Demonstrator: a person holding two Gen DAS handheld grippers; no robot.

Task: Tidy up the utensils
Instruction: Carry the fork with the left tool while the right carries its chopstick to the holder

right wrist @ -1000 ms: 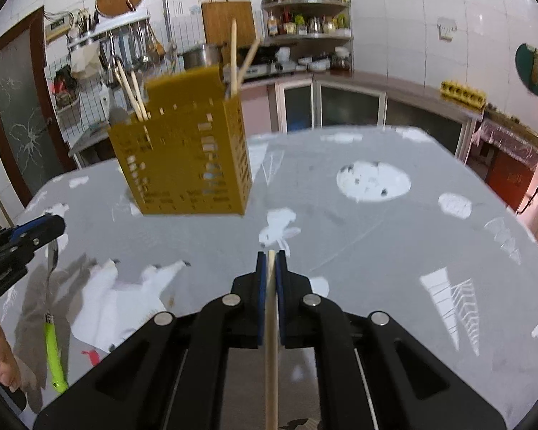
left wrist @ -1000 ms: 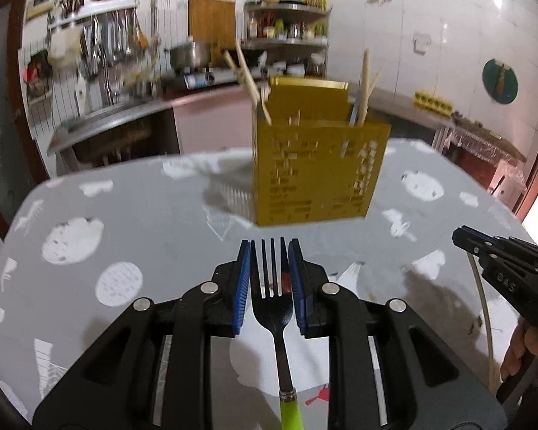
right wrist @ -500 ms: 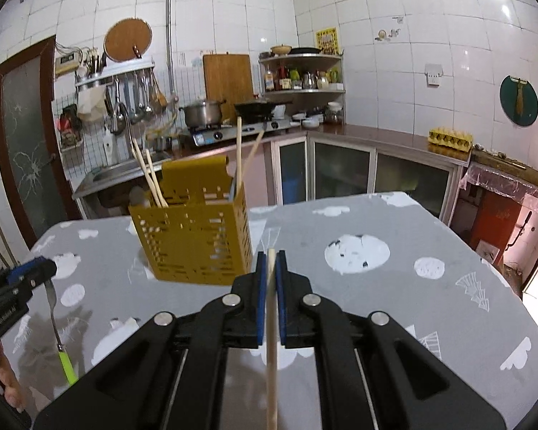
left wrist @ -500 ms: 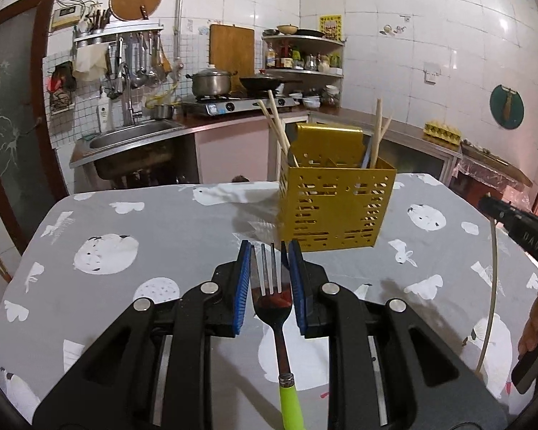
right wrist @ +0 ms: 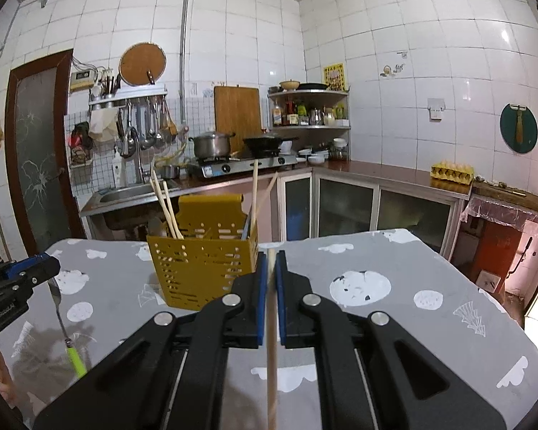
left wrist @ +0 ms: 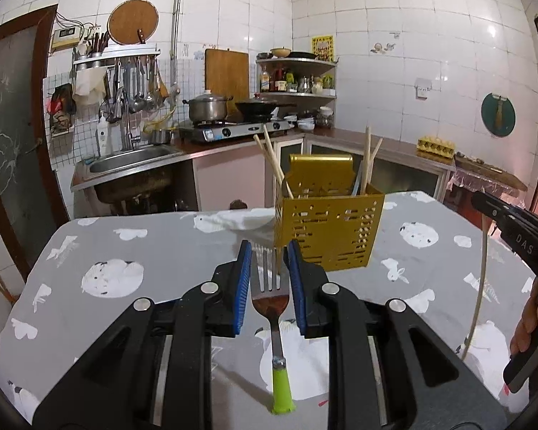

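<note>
Two utensils are held above the table: a fork point(left wrist: 270, 288) and a single wooden chopstick point(right wrist: 271, 326). The fork, with a lime-green handle, is pinched at its head between the blue pads of the left gripper point(left wrist: 269, 265), tines pointing forward and the handle hanging back toward the camera. In the right wrist view the same fork point(right wrist: 59, 310) is seen hanging from the left gripper point(right wrist: 32, 268) at the left edge of the frame, clear of the tablecloth. The chopstick is clamped between the pads of the right gripper point(right wrist: 271, 263), whose jaws are pressed together on it; its tip just clears the pads and the rest of it runs down out of the frame. In the left wrist view the right gripper point(left wrist: 484, 206) is seen at the right edge, with the chopstick point(left wrist: 478, 294) hanging beneath it and a hand point(left wrist: 534, 326) on the grip.

Just beyond both grippers a yellow perforated utensil holder point(left wrist: 326, 231) is standing upright on the table point(left wrist: 143, 247), which is covered by a grey cloth with white prints. Several chopsticks point(left wrist: 272, 159) are already leaning inside the holder. Behind the table a kitchen counter is seen, with a sink point(left wrist: 125, 159), a gas stove point(left wrist: 233, 130) carrying a steel pot point(left wrist: 208, 107), and a corner shelf point(left wrist: 297, 79).
</note>
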